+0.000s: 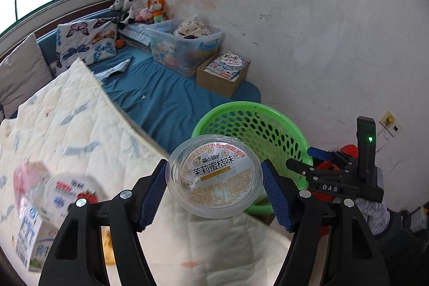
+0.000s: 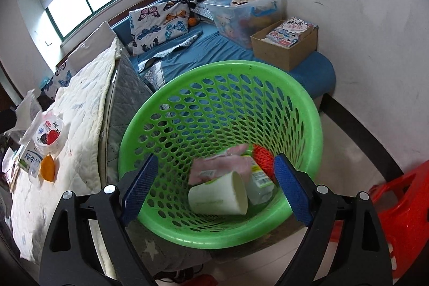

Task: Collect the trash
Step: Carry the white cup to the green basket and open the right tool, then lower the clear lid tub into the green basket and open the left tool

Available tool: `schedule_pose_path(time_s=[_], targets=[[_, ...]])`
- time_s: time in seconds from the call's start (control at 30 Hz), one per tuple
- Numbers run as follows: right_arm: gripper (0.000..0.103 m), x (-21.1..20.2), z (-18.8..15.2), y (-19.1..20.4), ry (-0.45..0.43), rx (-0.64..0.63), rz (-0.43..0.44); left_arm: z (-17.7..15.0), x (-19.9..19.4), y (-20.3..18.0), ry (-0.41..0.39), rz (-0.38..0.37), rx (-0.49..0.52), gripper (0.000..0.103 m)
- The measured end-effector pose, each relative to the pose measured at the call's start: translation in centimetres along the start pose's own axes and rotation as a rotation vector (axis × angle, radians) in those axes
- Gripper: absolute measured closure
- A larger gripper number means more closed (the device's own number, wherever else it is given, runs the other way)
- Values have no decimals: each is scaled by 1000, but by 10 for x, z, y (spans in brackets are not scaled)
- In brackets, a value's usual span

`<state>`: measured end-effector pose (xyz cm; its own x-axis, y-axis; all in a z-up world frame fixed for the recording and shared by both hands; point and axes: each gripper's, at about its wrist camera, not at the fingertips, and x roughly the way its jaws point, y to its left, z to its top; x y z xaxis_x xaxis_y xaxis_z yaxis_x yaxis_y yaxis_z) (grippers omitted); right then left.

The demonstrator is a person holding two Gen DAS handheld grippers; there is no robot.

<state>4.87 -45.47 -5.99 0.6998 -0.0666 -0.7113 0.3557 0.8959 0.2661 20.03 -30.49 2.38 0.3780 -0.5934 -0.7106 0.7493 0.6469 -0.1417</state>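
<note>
Your left gripper [image 1: 214, 188] is clamped on a clear jelly cup [image 1: 213, 175], blue pads pressed against both its sides, printed lid facing the camera, held above the quilt's edge with the green basket [image 1: 281, 125] just behind it. Your right gripper [image 2: 213, 188] has its jaws spread wide with nothing between the pads, poised over the basket's mouth. Inside the basket lie a white paper cup [image 2: 218, 196], a plastic bottle [image 2: 258, 180], a pink wrapper [image 2: 222, 164] and an orange mesh piece [image 2: 264, 154]. Farther left on the cream quilt [image 2: 80, 109] wait a berry cup [image 2: 48, 136], a milk carton [image 2: 29, 162] and an orange peel [image 2: 47, 168]
</note>
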Motion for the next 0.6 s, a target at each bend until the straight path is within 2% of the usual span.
schedule_pose_path(time_s=[0.6], targets=[[16, -20, -6, 0, -37, -10, 18, 19, 66, -29, 93, -39, 15, 35]])
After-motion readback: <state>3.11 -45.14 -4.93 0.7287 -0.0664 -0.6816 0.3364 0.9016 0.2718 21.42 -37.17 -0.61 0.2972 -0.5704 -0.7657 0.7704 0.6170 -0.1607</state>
